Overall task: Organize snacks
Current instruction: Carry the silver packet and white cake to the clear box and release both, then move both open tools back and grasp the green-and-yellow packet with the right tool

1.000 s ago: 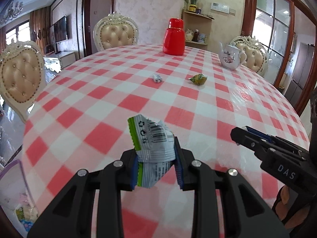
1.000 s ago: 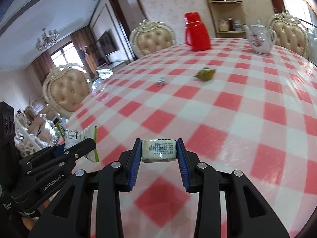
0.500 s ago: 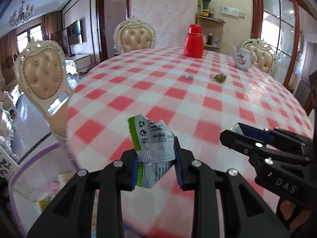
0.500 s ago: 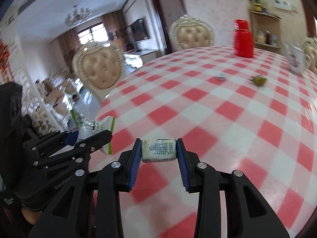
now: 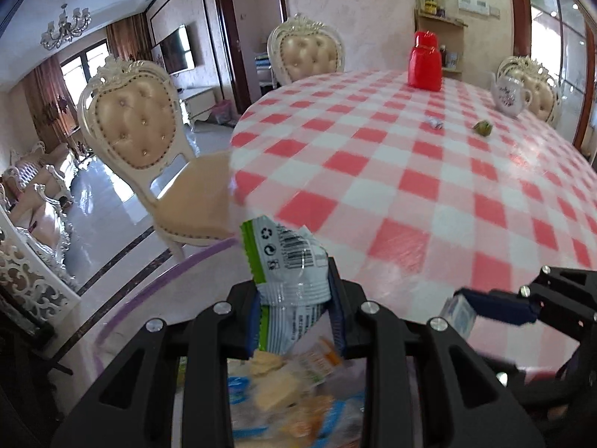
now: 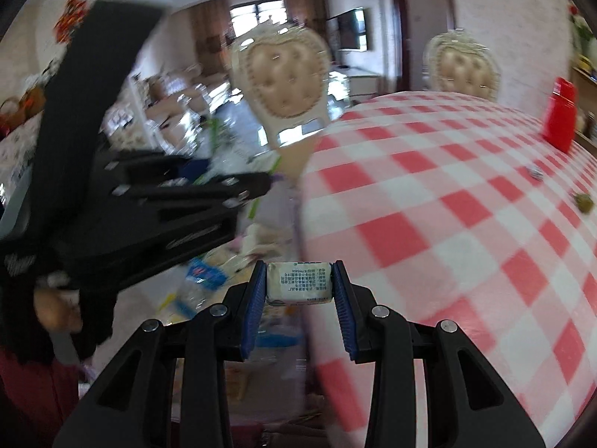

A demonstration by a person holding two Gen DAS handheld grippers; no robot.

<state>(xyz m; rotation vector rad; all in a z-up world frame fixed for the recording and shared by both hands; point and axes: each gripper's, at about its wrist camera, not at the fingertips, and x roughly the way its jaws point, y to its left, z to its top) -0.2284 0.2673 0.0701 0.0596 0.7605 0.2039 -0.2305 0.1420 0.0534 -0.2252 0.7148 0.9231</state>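
My left gripper (image 5: 296, 308) is shut on a crumpled silver and green snack packet (image 5: 287, 261), held past the table's near-left edge above a purple-rimmed clear container (image 5: 149, 280) with several snacks in it. My right gripper (image 6: 298, 291) is shut on a small pale wrapped snack block (image 6: 298, 283), also at the table edge over the container (image 6: 209, 298). It shows at the right of the left wrist view (image 5: 462, 313). The left gripper (image 6: 257, 183) appears blurred in the right wrist view. Two small snacks, a silver one (image 5: 434, 123) and a green one (image 5: 483, 127), lie far out on the table.
The round table has a red and white checked cloth (image 5: 410, 186). A red jug (image 5: 425, 61) and a white teapot (image 5: 510, 95) stand at its far side. Cream padded chairs (image 5: 138, 138) stand around the table, one close to the left of the container.
Both grippers have drawn back and to the left off the table with their snacks still held, and now hang over the container beside the table edge.
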